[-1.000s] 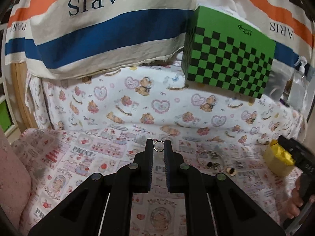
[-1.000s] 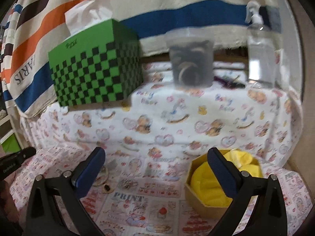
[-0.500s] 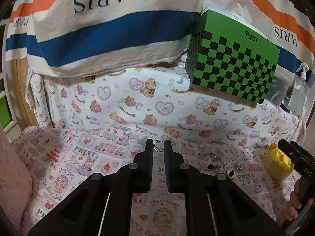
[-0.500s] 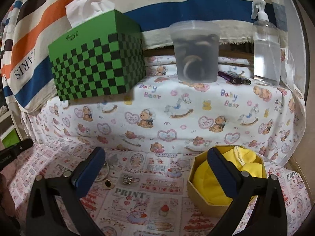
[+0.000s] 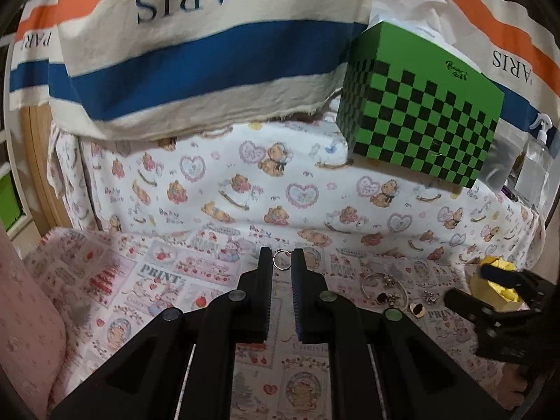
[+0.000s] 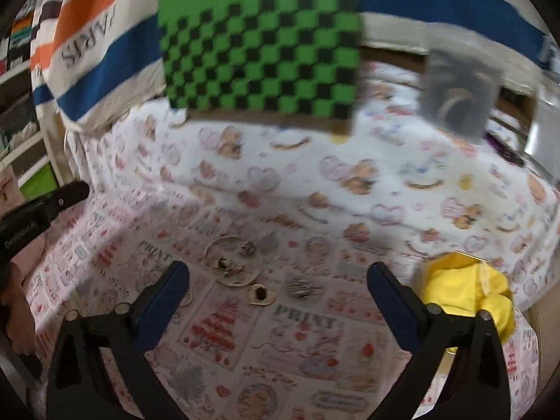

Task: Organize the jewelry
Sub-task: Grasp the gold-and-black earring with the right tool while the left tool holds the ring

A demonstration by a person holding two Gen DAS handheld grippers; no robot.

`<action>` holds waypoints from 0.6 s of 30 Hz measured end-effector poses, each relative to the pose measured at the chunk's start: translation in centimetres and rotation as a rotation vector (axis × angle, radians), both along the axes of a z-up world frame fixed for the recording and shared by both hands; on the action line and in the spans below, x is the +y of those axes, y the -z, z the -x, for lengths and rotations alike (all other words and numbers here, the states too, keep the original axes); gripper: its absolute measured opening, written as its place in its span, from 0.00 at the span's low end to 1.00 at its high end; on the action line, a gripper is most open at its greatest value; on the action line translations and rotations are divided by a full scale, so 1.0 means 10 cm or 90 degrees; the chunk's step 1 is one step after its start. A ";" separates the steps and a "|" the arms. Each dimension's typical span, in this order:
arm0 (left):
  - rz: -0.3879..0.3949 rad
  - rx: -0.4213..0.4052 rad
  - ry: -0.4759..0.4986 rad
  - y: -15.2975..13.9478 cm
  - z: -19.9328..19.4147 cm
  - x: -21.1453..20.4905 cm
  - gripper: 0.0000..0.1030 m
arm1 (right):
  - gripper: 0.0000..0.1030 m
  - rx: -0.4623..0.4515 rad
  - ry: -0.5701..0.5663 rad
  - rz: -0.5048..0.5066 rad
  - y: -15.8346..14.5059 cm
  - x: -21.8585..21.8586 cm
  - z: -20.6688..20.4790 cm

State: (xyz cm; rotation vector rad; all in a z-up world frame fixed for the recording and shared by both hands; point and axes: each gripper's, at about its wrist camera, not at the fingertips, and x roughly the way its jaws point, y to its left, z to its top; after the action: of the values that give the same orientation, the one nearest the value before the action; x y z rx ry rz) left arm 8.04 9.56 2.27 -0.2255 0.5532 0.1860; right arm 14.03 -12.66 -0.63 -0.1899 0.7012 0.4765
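Downward-tilted left gripper (image 5: pixel 281 262) around ring (image 5: pixel 281 260).

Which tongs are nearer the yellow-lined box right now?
Right. The right tongs, jaws closing with nothing between them, have the yellow-lined box just beside their right finger. The left tongs, pinching a small ring, sit well to the box's left, beyond the loose jewelry.

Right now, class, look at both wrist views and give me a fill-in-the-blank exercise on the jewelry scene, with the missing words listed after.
1. The left tongs pinch a small metal ____ between the tips.
2. The right tongs have ____ pads and nothing between them.
3. The box beside the right tongs is lined with ____ cloth.
4. The checkered tissue box is black and ____.

Missing words: ring; blue; yellow; green
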 end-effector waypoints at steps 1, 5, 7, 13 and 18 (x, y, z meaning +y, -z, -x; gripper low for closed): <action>-0.001 0.004 -0.007 0.02 -0.01 0.01 0.09 | 0.76 0.007 -0.004 0.002 0.02 0.02 -0.03; -0.005 0.016 -0.023 0.08 -0.05 0.06 0.09 | 0.39 0.020 -0.069 0.074 0.22 0.21 -0.10; 0.007 0.022 -0.024 0.10 -0.06 0.08 0.09 | 0.34 0.010 -0.083 0.109 0.30 0.28 -0.09; 0.011 0.034 -0.020 0.14 -0.08 0.06 0.09 | 0.25 0.072 -0.077 0.097 0.48 0.26 -0.29; 0.000 0.031 -0.012 0.13 -0.07 0.01 0.09 | 0.21 0.080 -0.094 0.089 0.57 0.25 -0.26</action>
State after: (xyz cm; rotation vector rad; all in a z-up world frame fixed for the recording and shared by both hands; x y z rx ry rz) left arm 8.73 9.70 0.93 -0.2271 0.5992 0.2094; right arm 16.59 -10.14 -6.29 -0.3476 0.8478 0.5838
